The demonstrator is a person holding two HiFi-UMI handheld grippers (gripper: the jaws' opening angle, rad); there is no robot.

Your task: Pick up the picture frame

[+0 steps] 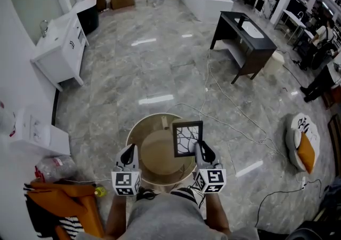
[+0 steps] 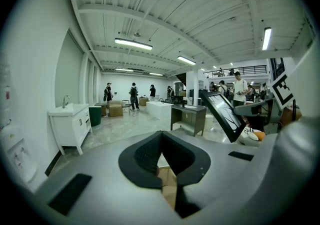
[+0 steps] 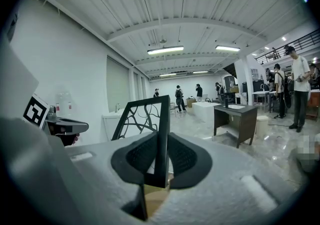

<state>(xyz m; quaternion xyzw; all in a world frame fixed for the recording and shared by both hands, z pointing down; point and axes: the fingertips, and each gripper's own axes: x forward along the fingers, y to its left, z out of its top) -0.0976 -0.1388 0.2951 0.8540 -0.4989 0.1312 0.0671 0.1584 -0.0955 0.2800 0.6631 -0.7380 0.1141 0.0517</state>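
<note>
Nearest, right hand-held gripper clamped on the lower right edge of the black picture frame, held upright over the round wooden tub. Left hand-held gripper alongside, jaws together. Only bare wooden bottom inside the tub.
</note>
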